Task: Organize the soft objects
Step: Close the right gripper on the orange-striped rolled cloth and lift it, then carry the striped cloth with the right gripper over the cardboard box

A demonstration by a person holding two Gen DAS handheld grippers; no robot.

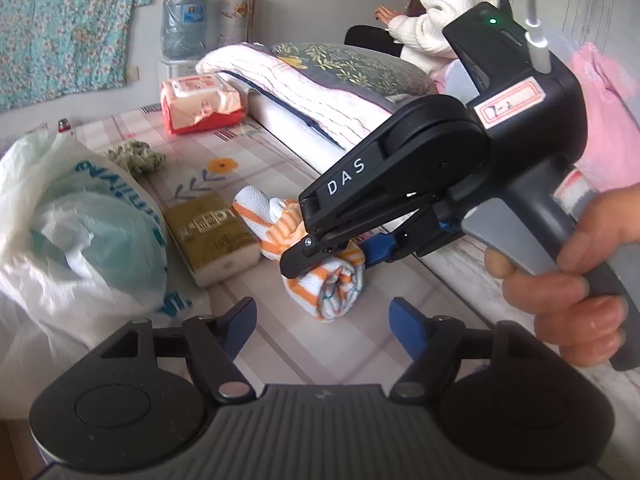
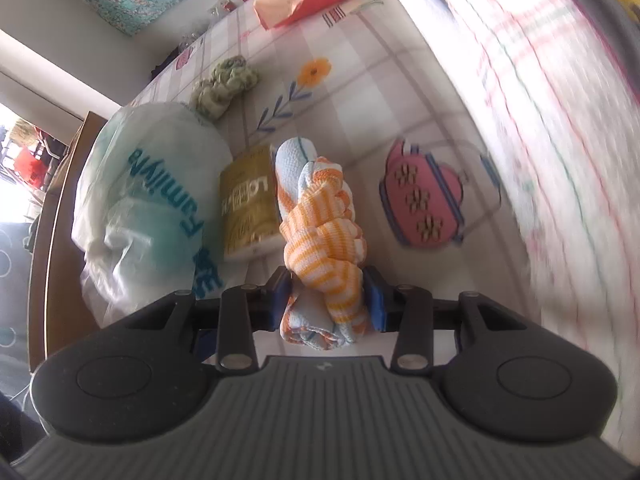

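Observation:
A rolled orange-and-white striped towel (image 1: 332,280) lies on the patterned tabletop (image 1: 280,336). My right gripper (image 2: 329,304) is shut on the towel (image 2: 320,224), its blue pads pressing both sides of the near end. In the left wrist view the right gripper (image 1: 340,256) comes in from the right, held by a hand. My left gripper (image 1: 322,322) is open and empty, just in front of the towel. A green knitted cloth (image 1: 138,156) lies farther back; it also shows in the right wrist view (image 2: 222,86).
A gold tissue pack (image 1: 212,236) lies left of the towel. A white plastic bag (image 1: 80,236) fills the left side. A red-and-pink tissue pack (image 1: 200,102) sits at the back. Folded bedding (image 1: 312,88) borders the right side. A person in white (image 1: 436,12) sits behind.

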